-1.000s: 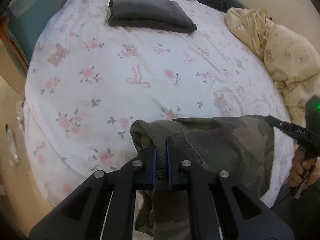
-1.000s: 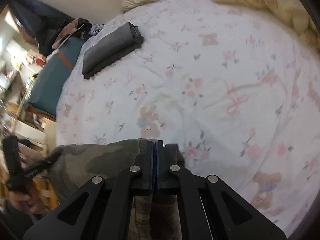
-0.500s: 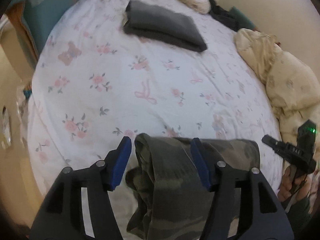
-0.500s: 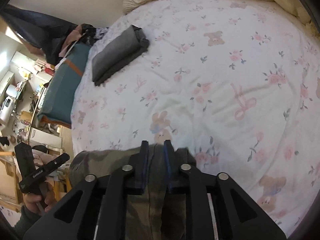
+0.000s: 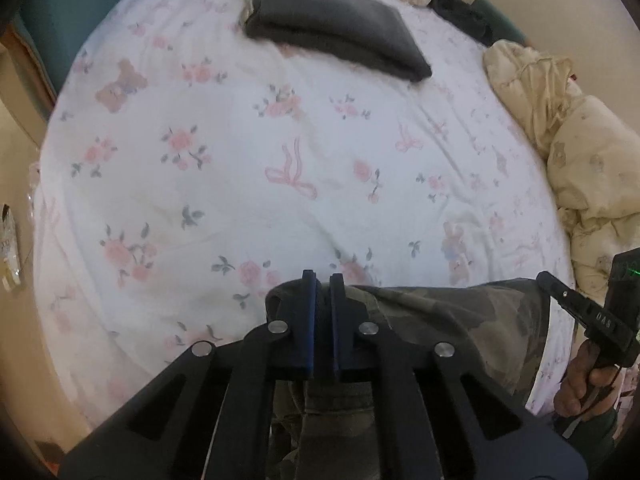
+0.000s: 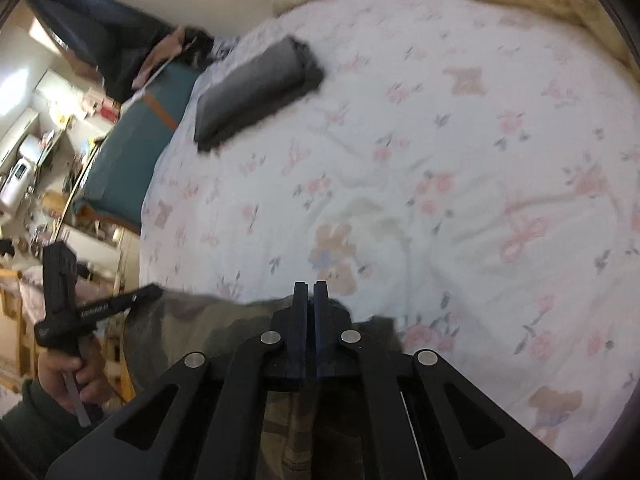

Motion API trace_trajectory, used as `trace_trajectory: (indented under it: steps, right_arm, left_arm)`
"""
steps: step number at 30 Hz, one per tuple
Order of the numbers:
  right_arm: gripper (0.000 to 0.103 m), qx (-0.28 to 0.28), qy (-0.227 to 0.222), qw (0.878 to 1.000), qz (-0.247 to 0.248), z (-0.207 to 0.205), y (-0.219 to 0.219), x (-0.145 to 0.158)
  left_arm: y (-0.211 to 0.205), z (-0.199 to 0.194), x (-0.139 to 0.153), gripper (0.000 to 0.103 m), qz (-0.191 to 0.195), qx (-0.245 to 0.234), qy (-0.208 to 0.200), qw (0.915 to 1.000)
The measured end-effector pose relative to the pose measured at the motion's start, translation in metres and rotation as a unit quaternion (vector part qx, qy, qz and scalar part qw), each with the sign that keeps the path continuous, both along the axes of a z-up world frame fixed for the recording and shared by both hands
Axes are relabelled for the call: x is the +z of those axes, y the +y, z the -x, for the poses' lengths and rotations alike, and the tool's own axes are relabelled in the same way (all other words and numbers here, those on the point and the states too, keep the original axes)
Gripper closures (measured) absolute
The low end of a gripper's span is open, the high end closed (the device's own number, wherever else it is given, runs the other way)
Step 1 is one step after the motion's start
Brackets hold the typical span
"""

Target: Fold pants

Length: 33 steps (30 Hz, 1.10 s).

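The camouflage pants point(image 5: 448, 320) hang over the near edge of the bed, stretched between both grippers. My left gripper point(image 5: 322, 280) is shut on the pants at their left corner. My right gripper point(image 6: 311, 286) is shut on the pants point(image 6: 208, 332) at their right corner. Each gripper shows in the other's view, the right one point(image 5: 560, 292) at the pants' far end and the left one point(image 6: 148, 292) likewise. The cloth below the fingers hangs out of sight.
The bed point(image 5: 240, 160) has a white floral sheet. A folded dark grey garment point(image 5: 336, 36) lies at its far side. A cream quilt point(image 5: 580, 152) is bunched on the right. A teal mattress edge point(image 6: 132, 160) and cluttered shelves point(image 6: 32, 168) lie to the left.
Both grippers opened half a second ago and have shut again on the pants' upper edge. The pants sit a little farther onto the bed.
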State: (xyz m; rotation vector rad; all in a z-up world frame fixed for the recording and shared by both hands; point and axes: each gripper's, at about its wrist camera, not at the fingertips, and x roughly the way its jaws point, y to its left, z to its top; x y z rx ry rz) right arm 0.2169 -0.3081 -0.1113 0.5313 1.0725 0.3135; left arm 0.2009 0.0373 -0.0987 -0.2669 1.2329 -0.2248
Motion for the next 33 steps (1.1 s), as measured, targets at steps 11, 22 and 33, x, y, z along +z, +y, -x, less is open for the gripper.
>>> trace_trajectory:
  steps: [11, 22, 33]
  right_arm:
    - [0.102, -0.011, 0.008, 0.998, 0.059, 0.003, 0.0, -0.006]
    - [0.098, 0.048, -0.033, 0.997, 0.053, 0.042, 0.04, 0.036]
    - [0.103, 0.091, 0.018, 0.979, 0.179, 0.009, 0.089, -0.042]
  left_arm:
    - [-0.003, 0.016, 0.013, 0.092, -0.033, -0.047, 0.002, 0.9984]
    - [-0.053, 0.079, 0.052, 0.086, -0.033, -0.132, -0.097, 0.986]
    - [-0.054, 0.036, -0.028, 0.088, -0.05, -0.094, -0.014, 0.9942]
